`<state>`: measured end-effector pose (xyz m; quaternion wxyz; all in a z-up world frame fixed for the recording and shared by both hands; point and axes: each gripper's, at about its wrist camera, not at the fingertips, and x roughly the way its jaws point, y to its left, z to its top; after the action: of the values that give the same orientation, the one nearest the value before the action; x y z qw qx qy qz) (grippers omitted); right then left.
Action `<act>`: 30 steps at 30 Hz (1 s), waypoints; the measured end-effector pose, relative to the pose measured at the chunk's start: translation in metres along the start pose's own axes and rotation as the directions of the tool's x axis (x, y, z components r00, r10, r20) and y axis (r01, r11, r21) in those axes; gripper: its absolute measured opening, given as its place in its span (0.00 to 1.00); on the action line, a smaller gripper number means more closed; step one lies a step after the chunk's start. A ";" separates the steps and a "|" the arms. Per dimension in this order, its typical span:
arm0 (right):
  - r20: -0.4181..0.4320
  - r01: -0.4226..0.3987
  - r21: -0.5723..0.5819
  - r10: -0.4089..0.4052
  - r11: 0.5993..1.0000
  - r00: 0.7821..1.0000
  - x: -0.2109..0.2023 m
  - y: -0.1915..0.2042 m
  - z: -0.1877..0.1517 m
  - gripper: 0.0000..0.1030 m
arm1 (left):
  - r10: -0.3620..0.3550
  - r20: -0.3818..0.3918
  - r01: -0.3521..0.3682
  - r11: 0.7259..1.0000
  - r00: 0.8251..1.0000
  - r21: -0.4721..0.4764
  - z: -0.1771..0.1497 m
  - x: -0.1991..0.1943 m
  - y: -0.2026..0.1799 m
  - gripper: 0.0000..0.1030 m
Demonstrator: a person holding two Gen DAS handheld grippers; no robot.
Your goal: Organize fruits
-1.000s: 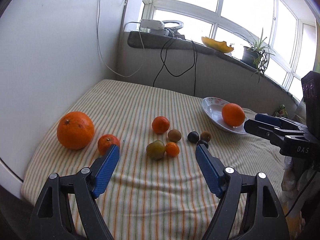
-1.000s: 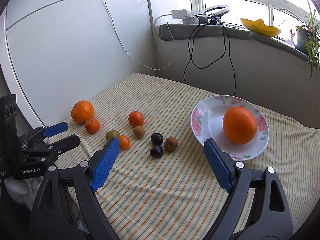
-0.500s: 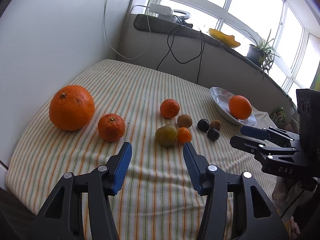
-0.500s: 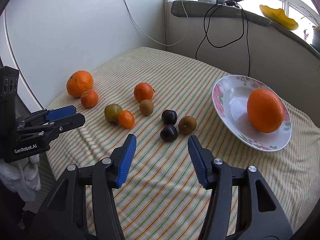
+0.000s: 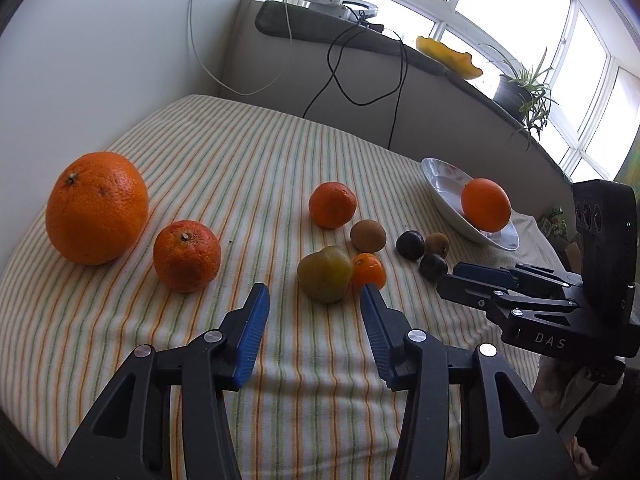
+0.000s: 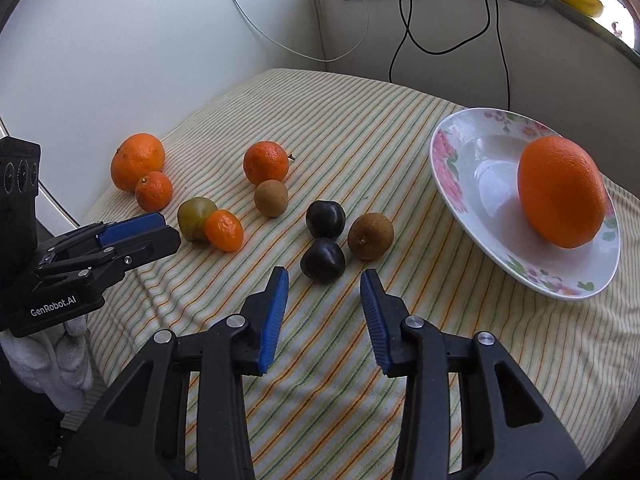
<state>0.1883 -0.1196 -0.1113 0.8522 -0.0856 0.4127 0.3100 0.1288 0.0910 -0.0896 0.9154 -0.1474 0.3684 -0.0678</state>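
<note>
- The greenish fruit (image 5: 324, 274) lies on the striped worktop (image 5: 224, 168) just ahead of the left tongs (image 5: 314, 300), touching a small orange fruit (image 5: 369, 270).
- Two dark plums (image 6: 323, 258) sit just ahead of the right tongs (image 6: 324, 284).
- Both tongs are spread apart and empty.
- Farther right, an orange (image 6: 560, 192) rests in the floral plate (image 6: 452, 168).

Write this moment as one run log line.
left gripper: open, before green fruit | right gripper: open, before dark plum | plate: one orange
</note>
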 end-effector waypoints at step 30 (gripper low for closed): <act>-0.028 -0.009 -0.001 0.009 1.000 1.000 0.022 0.000 0.013 0.24 | -0.066 -0.066 0.063 0.997 0.996 -0.037 0.009 0.025 0.008 0.26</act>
<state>0.2070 -0.1046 -0.1193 0.8450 -0.0885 0.4248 0.3127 0.1535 0.0946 -0.1022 0.8970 -0.1730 0.3952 -0.0959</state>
